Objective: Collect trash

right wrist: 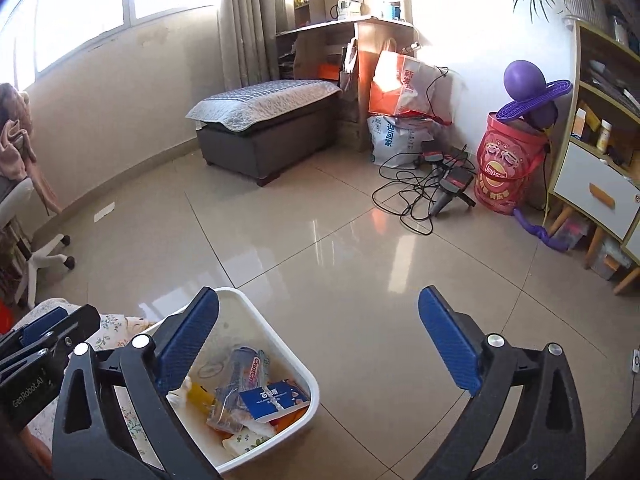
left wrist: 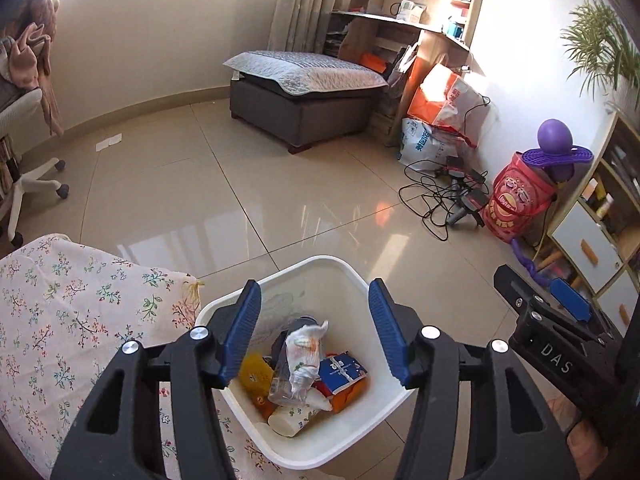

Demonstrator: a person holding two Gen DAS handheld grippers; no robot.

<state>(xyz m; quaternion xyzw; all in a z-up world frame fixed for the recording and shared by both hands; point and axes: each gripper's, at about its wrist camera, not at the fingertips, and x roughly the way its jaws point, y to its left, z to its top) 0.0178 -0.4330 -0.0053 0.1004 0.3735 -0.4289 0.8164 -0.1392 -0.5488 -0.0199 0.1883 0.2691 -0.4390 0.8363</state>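
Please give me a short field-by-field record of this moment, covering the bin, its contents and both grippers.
bin: white bin on the tiled floor, beside a floral cloth
contents: paper cup, blue carton, crumpled wrappers
left gripper: open, empty, above the bin
right gripper: open, empty, over floor right of the bin
loose item: white paper on floor near wall

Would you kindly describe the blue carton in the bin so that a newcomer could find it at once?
Start at the white bin on the tiled floor beside the floral cloth. Among the trash inside lies a blue carton, flat on top of an orange wrapper. It is the only blue, box-shaped item there; its neighbours are crumpled plastic and a paper cup.
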